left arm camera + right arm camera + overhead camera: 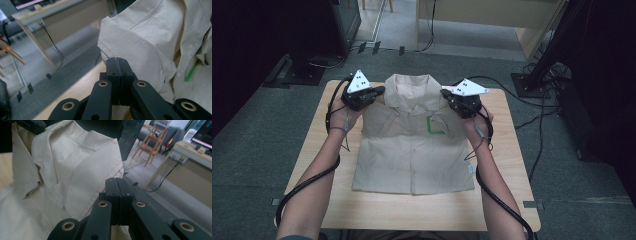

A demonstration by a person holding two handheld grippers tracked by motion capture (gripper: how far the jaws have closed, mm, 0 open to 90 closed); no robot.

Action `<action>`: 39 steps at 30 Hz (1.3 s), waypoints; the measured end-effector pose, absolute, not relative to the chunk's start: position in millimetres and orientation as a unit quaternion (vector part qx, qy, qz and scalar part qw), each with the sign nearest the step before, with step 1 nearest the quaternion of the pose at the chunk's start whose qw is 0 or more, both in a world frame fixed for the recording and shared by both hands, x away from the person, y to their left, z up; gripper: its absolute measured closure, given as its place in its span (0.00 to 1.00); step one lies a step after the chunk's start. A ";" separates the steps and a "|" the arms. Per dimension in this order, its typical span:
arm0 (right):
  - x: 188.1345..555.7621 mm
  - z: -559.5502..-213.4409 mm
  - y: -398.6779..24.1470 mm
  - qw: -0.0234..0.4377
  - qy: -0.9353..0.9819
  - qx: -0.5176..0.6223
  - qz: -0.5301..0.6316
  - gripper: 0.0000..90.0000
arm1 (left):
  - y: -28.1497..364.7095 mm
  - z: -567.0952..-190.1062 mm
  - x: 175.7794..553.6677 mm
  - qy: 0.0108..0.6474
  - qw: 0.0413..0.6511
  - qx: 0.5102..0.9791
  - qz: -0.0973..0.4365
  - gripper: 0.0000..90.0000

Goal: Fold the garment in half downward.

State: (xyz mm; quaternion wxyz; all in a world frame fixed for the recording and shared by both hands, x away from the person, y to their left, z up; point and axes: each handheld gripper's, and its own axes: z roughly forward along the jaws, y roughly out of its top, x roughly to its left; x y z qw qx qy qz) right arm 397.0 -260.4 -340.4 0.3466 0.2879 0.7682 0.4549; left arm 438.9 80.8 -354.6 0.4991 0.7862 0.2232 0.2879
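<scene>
Forearms (319,175) reach in over the tabletop (312,165). Left tool (381,90), jaws pressed together, pinches the beige shirt (412,150) at its left shoulder; the shirt lies mid-tabletop, collar end lifted. Right tool (444,93), likewise clamped, pinches the right shoulder.
</scene>
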 end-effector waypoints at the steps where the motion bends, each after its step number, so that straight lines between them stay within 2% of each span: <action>1: 396.3 -337.0 -260.6 0.350 0.765 0.289 0.457 1.00 | 79.5 -353.0 437.6 0.221 0.499 0.786 0.290 1.00; 14: 397.2 -375.5 -270.0 0.329 0.782 0.310 0.429 1.00 | 72.8 -390.4 425.6 0.228 0.487 0.806 0.248 1.00; 28: 357.2 -386.0 -266.7 0.343 0.798 0.272 0.416 1.00 | 78.8 -406.2 385.5 0.225 0.495 0.801 0.250 1.00; 39: 327.2 -401.8 -267.4 0.337 0.802 0.263 0.417 1.00 | 81.4 -420.1 358.1 0.226 0.492 0.810 0.227 1.00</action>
